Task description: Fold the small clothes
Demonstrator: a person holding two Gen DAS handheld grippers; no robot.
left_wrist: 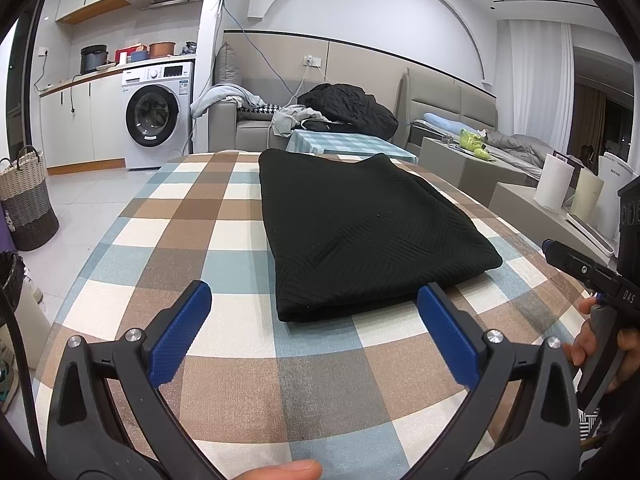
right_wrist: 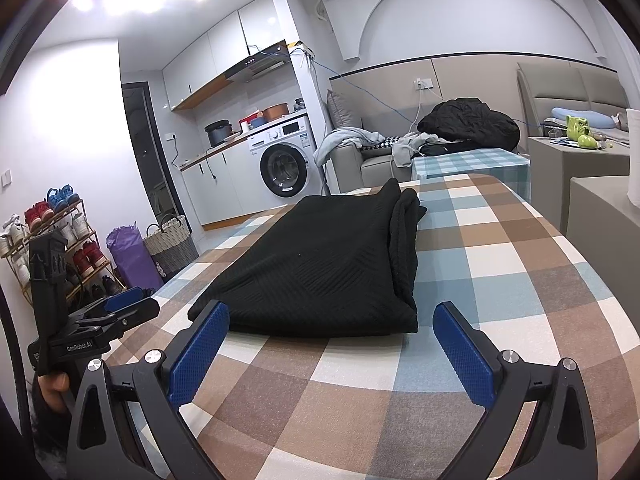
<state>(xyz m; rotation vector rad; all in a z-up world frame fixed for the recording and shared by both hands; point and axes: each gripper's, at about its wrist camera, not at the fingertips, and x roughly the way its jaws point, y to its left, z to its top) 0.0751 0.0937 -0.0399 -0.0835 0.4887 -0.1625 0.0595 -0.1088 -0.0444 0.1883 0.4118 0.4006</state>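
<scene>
A black knit garment (left_wrist: 360,228) (right_wrist: 320,264) lies folded into a flat rectangle on the checked tablecloth (left_wrist: 224,216) (right_wrist: 500,264). My left gripper (left_wrist: 314,304) stands open just short of the garment's near edge, with nothing between its blue pads (left_wrist: 180,336). My right gripper (right_wrist: 332,324) is open too, its jaws spread before the garment's near edge and empty. In the left wrist view the right gripper (left_wrist: 580,268) shows at the right edge, held by a hand. In the right wrist view the left gripper (right_wrist: 120,308) shows at the lower left.
Beyond the table stand a sofa (left_wrist: 256,120) with a black jacket (left_wrist: 348,108) and a small teal-checked table (left_wrist: 348,144). A washing machine (left_wrist: 156,116), a woven basket (left_wrist: 24,200) and a shoe rack (right_wrist: 52,240) are to the left. Grey blocks (left_wrist: 532,204) with paper rolls are on the right.
</scene>
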